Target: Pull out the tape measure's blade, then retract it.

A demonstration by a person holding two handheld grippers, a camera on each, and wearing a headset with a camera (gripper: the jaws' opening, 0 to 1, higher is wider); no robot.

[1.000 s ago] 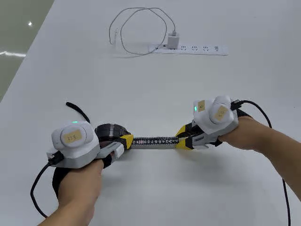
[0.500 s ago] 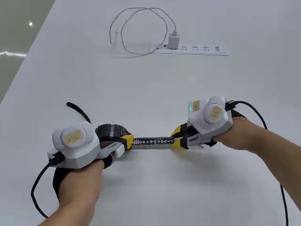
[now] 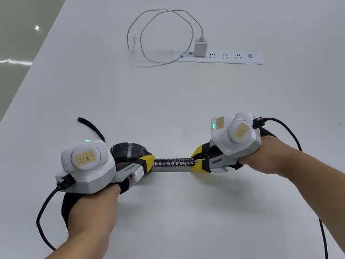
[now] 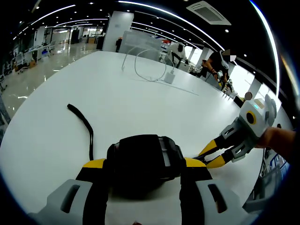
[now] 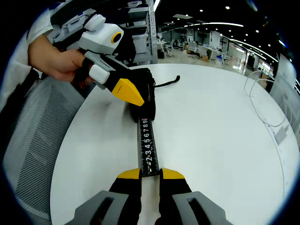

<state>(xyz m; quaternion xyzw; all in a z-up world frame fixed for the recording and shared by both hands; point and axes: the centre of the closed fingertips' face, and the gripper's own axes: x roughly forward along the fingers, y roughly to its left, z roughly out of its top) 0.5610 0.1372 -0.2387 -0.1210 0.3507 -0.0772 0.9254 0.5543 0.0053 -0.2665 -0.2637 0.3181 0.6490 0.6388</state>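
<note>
The blade (image 5: 147,147) of the tape measure (image 5: 147,86) shows white digits 2 to 9, rising away from the right hand-held gripper (image 5: 150,176) (the mark beyond 9 is blurred). A tan sticker (image 3: 85,158) atop the left hand-held gripper (image 3: 141,166) carries writing too small to read.

I see a smooth, matt white table (image 3: 161,91), a tape measure case (image 4: 143,161) of matt black plastic, its blade (image 5: 147,147) a thin dull-sheened strip, and the left gripper (image 3: 145,161) and right gripper (image 3: 195,160), 2 shells of glossy white plastic.

Left hand-held gripper (image 3: 144,162) clamping tape measure (image 3: 128,151), right hand-held gripper (image 3: 197,163) pinching blade (image 3: 172,162)
</note>
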